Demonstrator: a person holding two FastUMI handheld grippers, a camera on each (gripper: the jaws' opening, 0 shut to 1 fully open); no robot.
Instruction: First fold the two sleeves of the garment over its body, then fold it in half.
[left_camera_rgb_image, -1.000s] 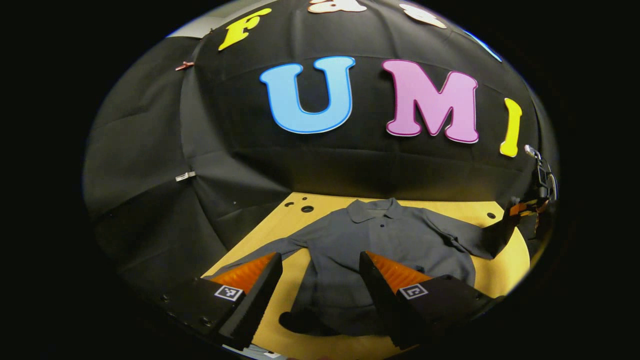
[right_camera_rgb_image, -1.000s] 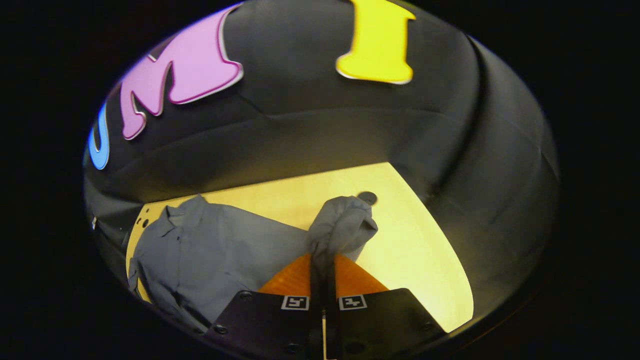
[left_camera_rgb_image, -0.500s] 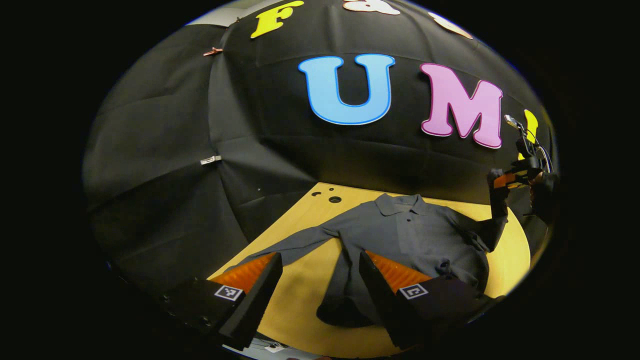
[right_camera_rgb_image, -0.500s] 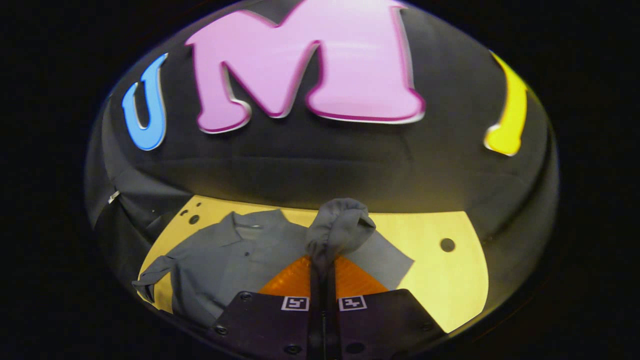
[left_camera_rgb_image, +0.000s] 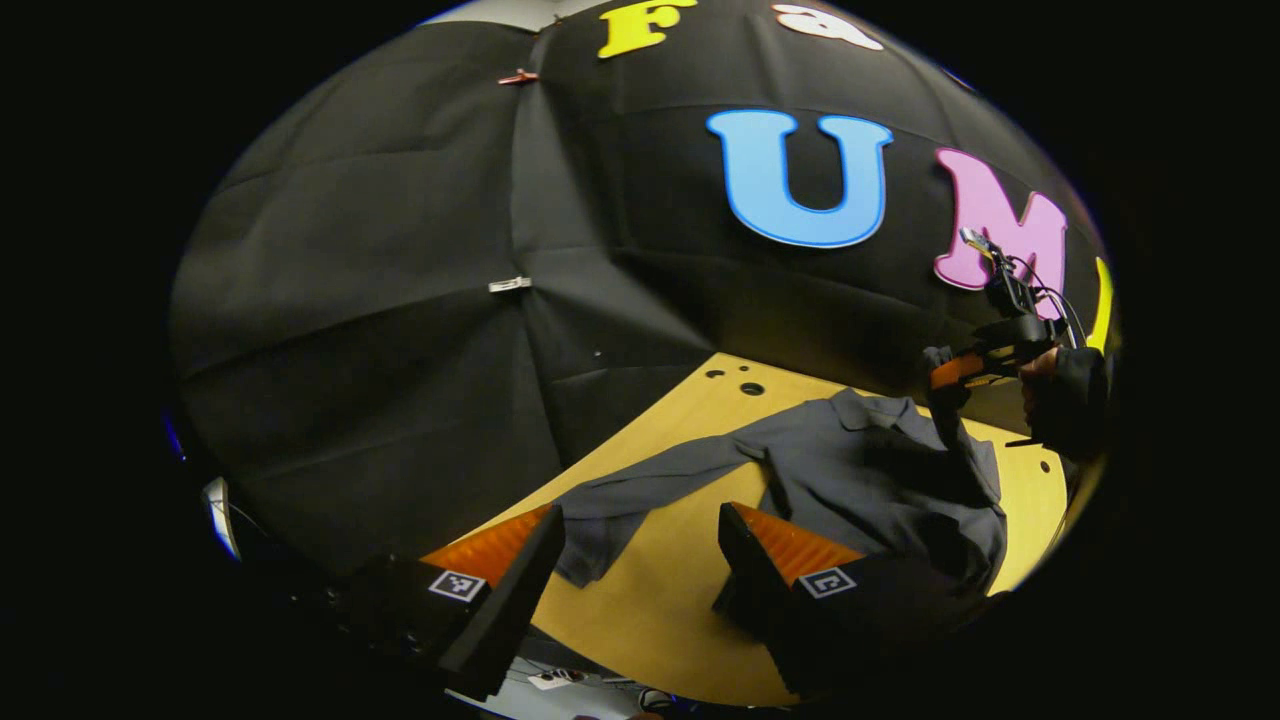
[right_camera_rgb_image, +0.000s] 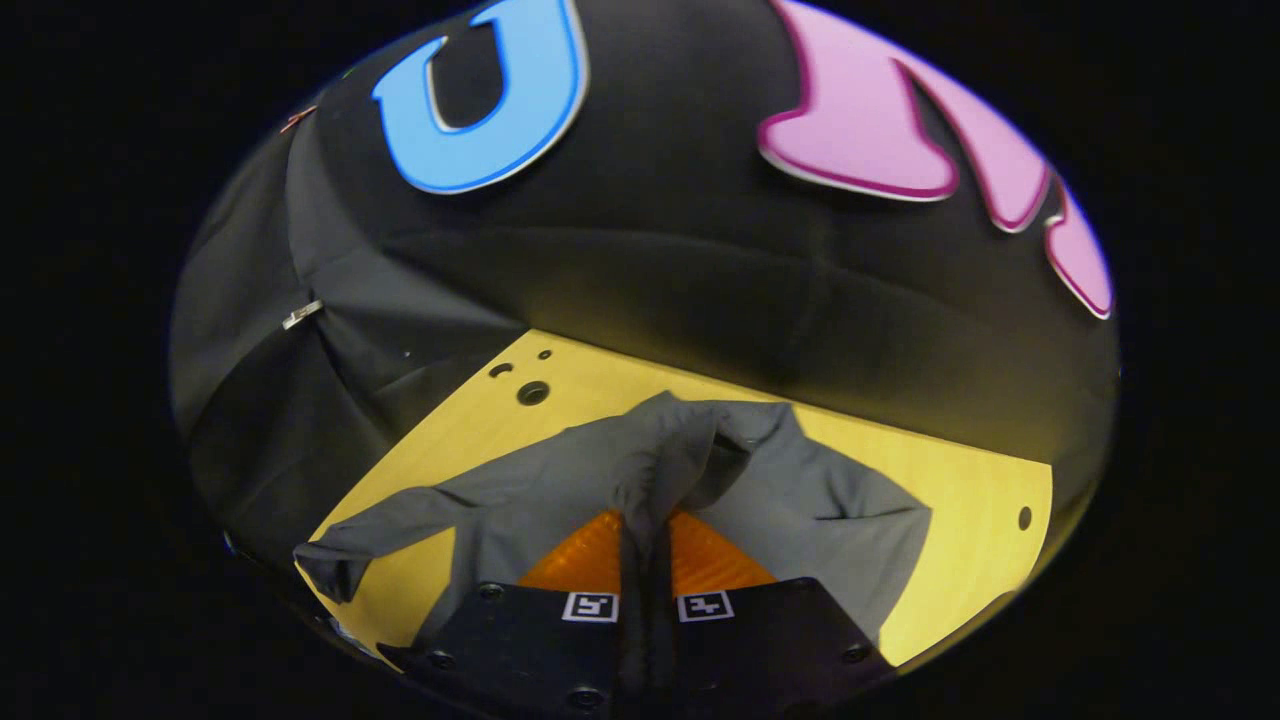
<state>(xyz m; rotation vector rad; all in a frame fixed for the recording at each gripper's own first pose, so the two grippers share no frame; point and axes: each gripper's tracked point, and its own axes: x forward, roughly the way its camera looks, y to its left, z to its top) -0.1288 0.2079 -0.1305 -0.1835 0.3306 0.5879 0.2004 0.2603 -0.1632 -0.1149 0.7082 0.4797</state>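
A grey long-sleeved shirt lies face up on the yellow wooden table. One sleeve stretches flat toward my left gripper, which hangs open above the table with nothing between its fingers. In the right gripper view the shirt spreads below my right gripper, which is shut on the other sleeve's cuff and holds it lifted over the shirt's body. The left gripper view shows that right gripper far off with the sleeve hanging from it, a gloved hand behind it.
Black cloth walls stand close behind the table on all far sides. Small round holes mark the table's far corner, also seen as holes in the right gripper view. The table's near edge runs just below my left gripper.
My right gripper has carried the lifted sleeve from the table's side inward over the shirt's body. My left gripper has swung left toward the outstretched sleeve and stays open.
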